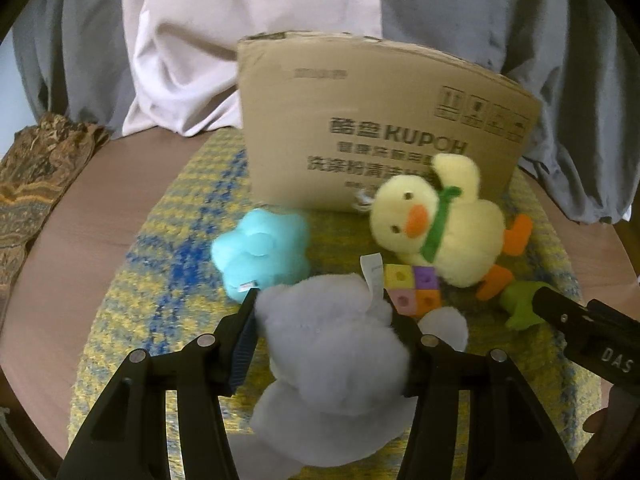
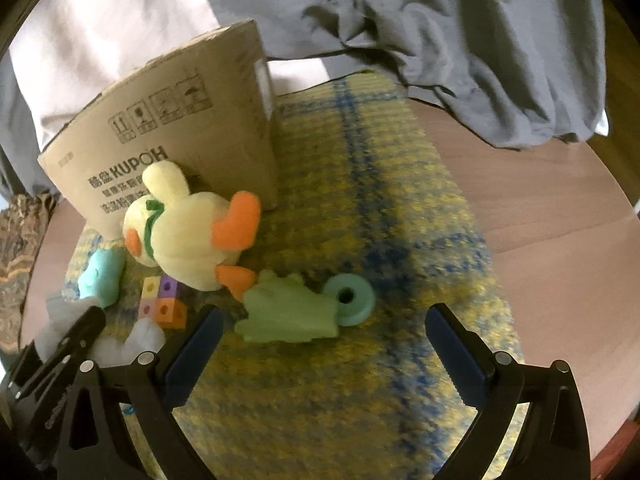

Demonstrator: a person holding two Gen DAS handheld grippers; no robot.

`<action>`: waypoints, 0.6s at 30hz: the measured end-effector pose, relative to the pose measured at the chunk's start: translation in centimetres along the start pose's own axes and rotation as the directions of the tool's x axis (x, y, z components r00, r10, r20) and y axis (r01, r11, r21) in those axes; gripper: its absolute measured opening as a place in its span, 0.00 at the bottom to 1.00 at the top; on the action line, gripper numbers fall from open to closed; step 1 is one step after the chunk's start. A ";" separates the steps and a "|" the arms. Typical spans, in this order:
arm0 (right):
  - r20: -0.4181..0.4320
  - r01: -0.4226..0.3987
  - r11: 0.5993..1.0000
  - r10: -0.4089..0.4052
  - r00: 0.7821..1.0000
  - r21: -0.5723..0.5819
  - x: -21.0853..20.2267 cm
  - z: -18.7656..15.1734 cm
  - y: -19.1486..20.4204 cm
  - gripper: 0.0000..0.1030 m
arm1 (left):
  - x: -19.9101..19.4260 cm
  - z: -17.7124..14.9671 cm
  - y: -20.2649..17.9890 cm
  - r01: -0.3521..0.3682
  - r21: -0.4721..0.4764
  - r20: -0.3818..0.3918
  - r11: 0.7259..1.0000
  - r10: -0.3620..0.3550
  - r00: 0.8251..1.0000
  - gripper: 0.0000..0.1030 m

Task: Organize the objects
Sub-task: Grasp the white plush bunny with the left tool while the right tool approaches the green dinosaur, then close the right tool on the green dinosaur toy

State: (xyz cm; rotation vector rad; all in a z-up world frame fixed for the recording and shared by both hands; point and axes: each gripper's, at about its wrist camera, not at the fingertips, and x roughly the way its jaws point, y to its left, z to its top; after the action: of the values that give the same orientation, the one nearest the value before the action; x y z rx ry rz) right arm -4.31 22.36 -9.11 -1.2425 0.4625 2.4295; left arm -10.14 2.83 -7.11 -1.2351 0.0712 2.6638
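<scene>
the soft grey plush toy (image 1: pixel 332 344) sits pinched between the pads of the left gripper (image 1: pixel 320 336), whose jaws are drawn in tight against its sides, over the yellow and blue woven mat (image 2: pixel 360 208). a white label (image 1: pixel 372 276) sticks up from the toy. just beyond the grey toy lie a turquoise flower-shaped plush (image 1: pixel 260 252) and a block of pastel foam cubes (image 1: pixel 414 288). further from it a yellow plush duck with orange feet and a green scarf (image 1: pixel 444 224) leans on a brown printed cardboard box (image 1: pixel 380 120). to the far side of the cubes from the grey toy, the right gripper (image 2: pixel 322 332) hangs with jaws spread wide and nothing between them, near a green plush dinosaur (image 2: pixel 288 312) and a teal foam ring (image 2: pixel 352 296).
</scene>
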 end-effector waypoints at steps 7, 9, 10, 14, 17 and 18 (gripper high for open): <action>-0.045 0.020 1.000 -0.020 0.999 0.001 2.4 0.4 0.3 0.98 | 0.5 -0.2 0.1 0.000 -0.009 -0.013 1.000 0.000 1.000 0.52; -0.059 0.011 1.000 -0.011 0.998 0.007 2.9 0.3 0.2 0.98 | 0.6 -0.2 -0.1 0.004 -0.008 -0.015 1.000 -0.004 1.000 0.52; -0.067 0.008 1.000 -0.007 0.998 0.009 3.2 0.3 0.2 0.96 | 0.7 -0.2 -0.2 0.005 -0.006 -0.016 1.000 -0.005 1.000 0.52; -0.085 -0.014 1.000 0.015 0.996 0.011 3.9 0.1 0.1 0.82 | 0.8 -0.2 -0.5 0.009 0.000 -0.017 1.000 -0.009 1.000 0.52; -0.077 -0.024 1.000 0.024 0.997 0.005 3.8 0.0 0.3 0.74 | 0.9 -0.2 -0.5 0.011 0.001 -0.020 1.000 -0.011 1.000 0.52; -0.074 -0.022 1.000 0.023 0.997 0.002 3.7 0.1 0.3 0.74 | 0.9 -0.2 -0.5 0.011 0.001 -0.020 1.000 -0.011 1.000 0.52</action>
State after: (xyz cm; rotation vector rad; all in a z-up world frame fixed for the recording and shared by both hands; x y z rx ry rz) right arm -6.53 22.76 -12.09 -1.3378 0.5016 2.4076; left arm -10.47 3.49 -7.90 -1.2583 0.0686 2.6420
